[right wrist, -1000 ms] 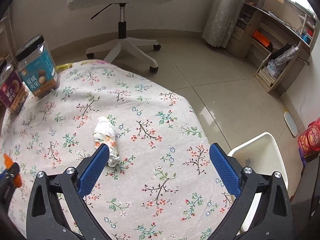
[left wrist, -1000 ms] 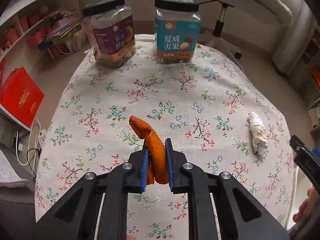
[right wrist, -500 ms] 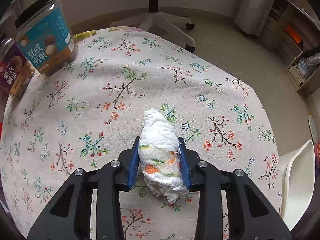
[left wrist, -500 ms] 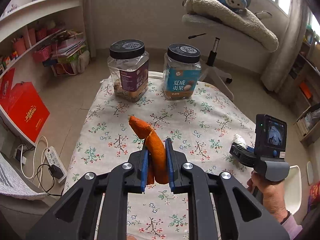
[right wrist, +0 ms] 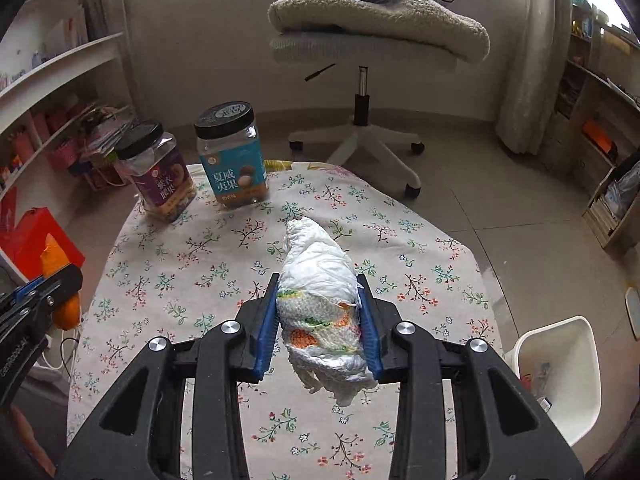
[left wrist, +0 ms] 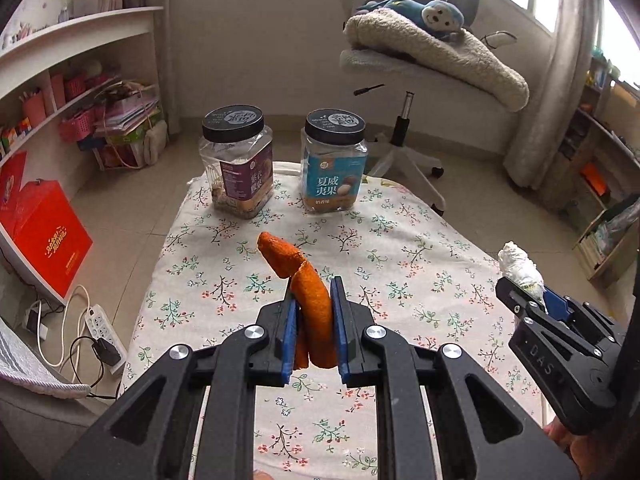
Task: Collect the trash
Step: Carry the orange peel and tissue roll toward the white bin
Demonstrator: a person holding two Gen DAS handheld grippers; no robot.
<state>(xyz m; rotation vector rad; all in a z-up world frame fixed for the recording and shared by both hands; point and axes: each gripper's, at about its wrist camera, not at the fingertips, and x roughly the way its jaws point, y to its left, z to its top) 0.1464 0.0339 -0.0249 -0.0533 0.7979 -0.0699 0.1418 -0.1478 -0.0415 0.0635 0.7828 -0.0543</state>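
Observation:
My left gripper (left wrist: 313, 334) is shut on a curled orange peel (left wrist: 308, 292), held above the floral tablecloth (left wrist: 400, 248). My right gripper (right wrist: 319, 322) is shut on a crumpled white paper wad with coloured print (right wrist: 320, 300), also lifted off the cloth. In the left wrist view the right gripper (left wrist: 532, 300) shows at the right edge with the wad (left wrist: 520, 268) sticking out of it. In the right wrist view the left gripper (right wrist: 44, 286) and its peel (right wrist: 54, 260) appear at the left edge.
Two black-lidded snack jars, purple-labelled (left wrist: 240, 164) and blue-labelled (left wrist: 335, 164), stand at the table's far end. A white bin (right wrist: 560, 364) sits on the floor right of the table. An office chair (right wrist: 368, 40) with blanket and plush toy stands behind. Shelves and a power strip (left wrist: 100, 328) lie left.
My right gripper closed on the paper wad and lifted it off the cloth. Both grippers have risen, so the table looks farther below; the peel stays clamped in the left one.

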